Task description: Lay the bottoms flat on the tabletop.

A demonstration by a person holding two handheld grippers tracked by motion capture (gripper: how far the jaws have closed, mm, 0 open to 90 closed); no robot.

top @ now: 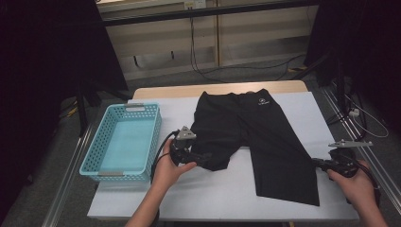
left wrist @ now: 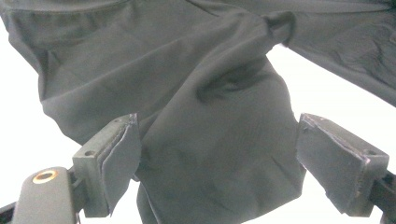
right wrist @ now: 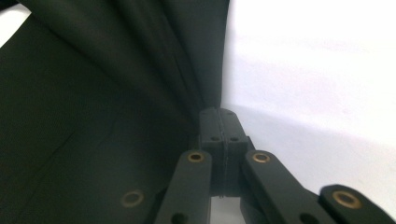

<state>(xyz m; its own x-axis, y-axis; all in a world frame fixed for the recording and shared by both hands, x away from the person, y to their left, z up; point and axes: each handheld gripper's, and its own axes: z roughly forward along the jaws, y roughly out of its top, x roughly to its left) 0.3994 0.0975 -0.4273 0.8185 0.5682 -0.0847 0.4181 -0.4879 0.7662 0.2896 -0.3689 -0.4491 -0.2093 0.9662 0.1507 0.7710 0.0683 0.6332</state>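
While the black shorts (top: 255, 137) lie spread across the middle of the white table cover (top: 227, 194), waistband at the far edge and 2 legs pointing back toward me, I note the light blue perforated basket (top: 124, 142) sitting on the table's left end, just beside the shorts' left leg and well apart from the right one; nothing lies across the garment itself. The wooden tabletop edge (top: 222, 89) shows beyond the cover; behind it runs a pale wall panel with cables (top: 198, 52) trailing to the grey floor, dark curtains on either side, and metal rails along both flanks of the table. My left gripper (top: 201, 157) is held low at the hem of the left leg, wrist angled inward; in the left gripper view its jaws stand wide with the fabric (left wrist: 219, 154) bunched between the pads (left wrist: 119, 158), not pinched. My right gripper (top: 318, 163) reaches in level from the right at the outer edge of the right leg; in the right gripper view its jaws are closed together right at the cloth's edge (right wrist: 140, 93), though I cannot tell whether fabric is caught between them.
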